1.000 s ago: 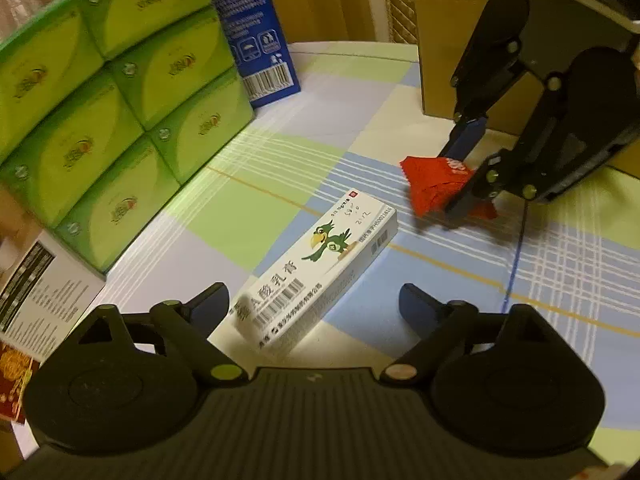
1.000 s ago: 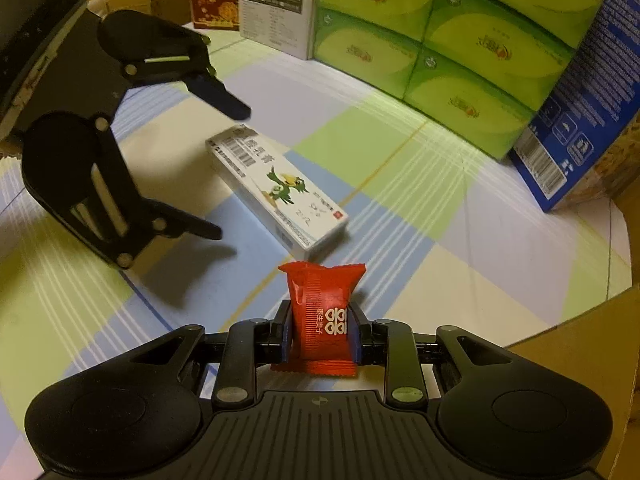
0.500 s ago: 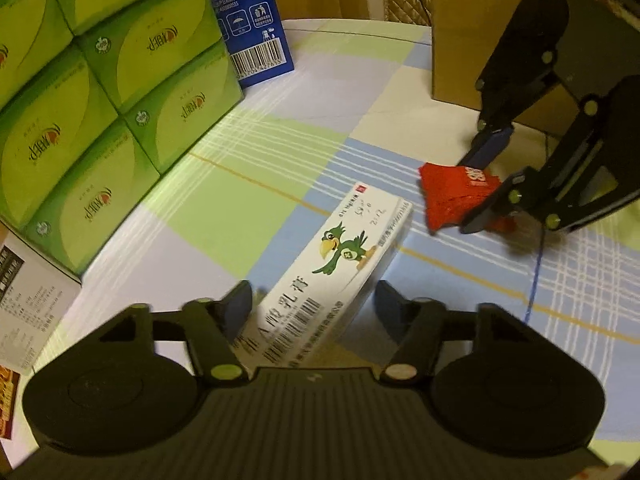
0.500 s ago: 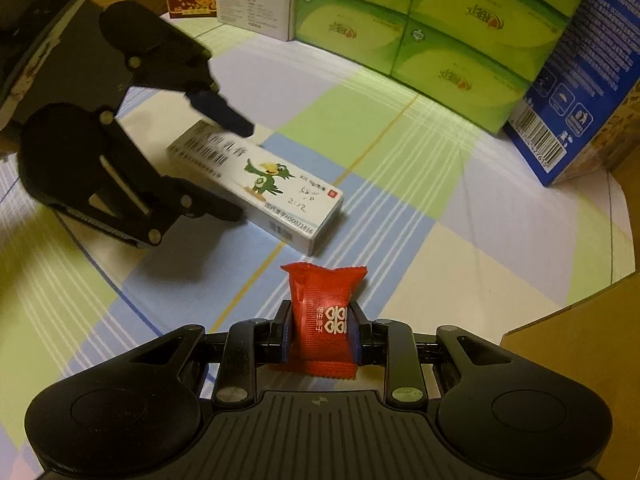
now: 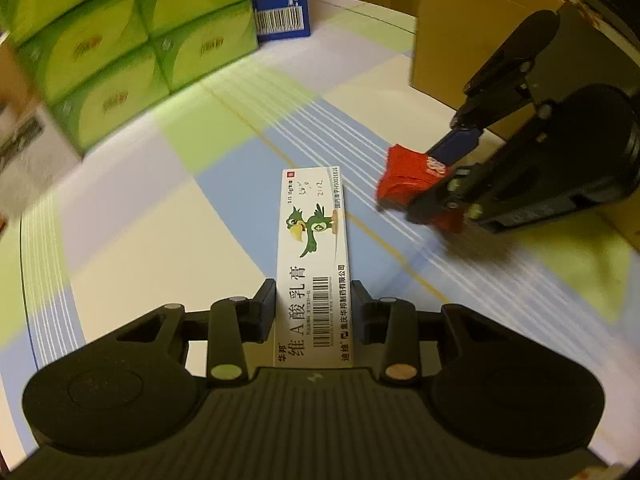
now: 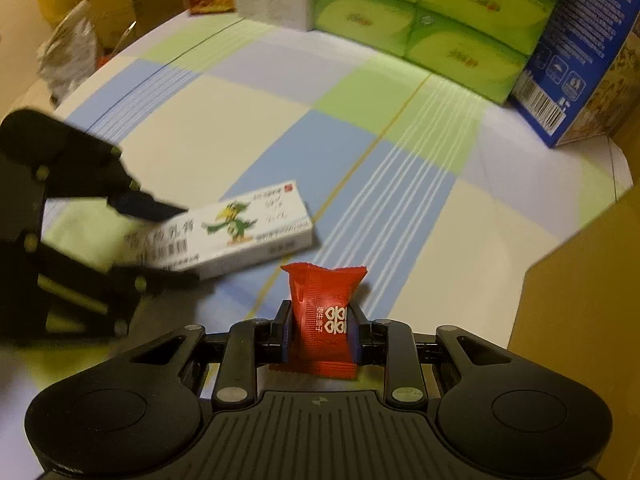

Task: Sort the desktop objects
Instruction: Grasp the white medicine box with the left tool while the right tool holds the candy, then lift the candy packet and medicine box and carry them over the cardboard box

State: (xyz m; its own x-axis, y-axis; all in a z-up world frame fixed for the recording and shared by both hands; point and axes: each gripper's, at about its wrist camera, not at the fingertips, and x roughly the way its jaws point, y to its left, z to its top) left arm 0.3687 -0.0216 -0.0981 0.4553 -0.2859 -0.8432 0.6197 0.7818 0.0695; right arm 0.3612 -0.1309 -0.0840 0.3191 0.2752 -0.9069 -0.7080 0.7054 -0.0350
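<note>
Left gripper (image 5: 313, 312) has clamped the long white cardboard ointment box w/ green bird print (image 5: 313, 256) by its near end, lower centre of frame — long axis runs straight out along the fingers. Right gripper (image 6: 322, 336) pinches a crinkly red foil candy packet (image 6: 322, 312). Brown cardboard carton (image 5: 452, 40), upper right, is nearer the right gripper.

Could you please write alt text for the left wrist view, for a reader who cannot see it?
The left gripper is shut on a white ointment box over a checked tablecloth. At right, the right gripper holds a red candy near a cardboard box; green tissue packs stand behind.
</note>
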